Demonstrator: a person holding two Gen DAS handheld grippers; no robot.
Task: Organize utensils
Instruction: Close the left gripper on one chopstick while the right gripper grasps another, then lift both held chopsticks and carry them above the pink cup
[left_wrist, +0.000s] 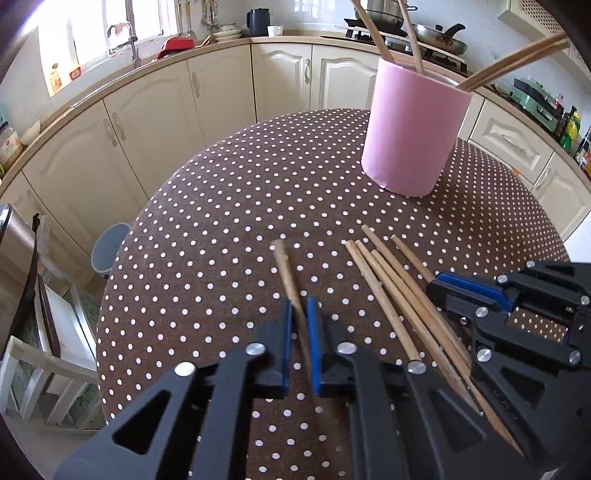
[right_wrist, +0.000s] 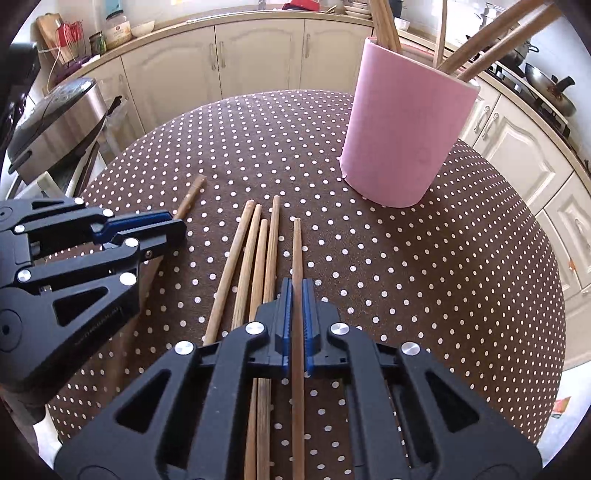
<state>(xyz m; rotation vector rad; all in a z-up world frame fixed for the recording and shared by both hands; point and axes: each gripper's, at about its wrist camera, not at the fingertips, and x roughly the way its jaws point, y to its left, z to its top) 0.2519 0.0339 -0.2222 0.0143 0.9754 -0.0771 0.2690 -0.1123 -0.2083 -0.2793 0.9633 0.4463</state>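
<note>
1. Now clamped, left gripper (left_wrist: 298, 345) jaws, on one thin wooden chopstick (left_wrist: 286, 273), ready for lifting.
2. Likewise right gripper (right_wrist: 297, 321), on a second wooden chopstick (right_wrist: 297, 251).
3. Both short of tall pink cylindrical holder (right_wrist: 402, 129), beside four loose chopsticks (right_wrist: 255, 254).

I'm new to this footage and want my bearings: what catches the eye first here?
The pink cup stands at the far side of the dotted table, chopsticks already poking out of it. In front, each gripper is shut on one chopstick: the left gripper on the lone chopstick, the right gripper on the rightmost chopstick beside the loose four.
</note>
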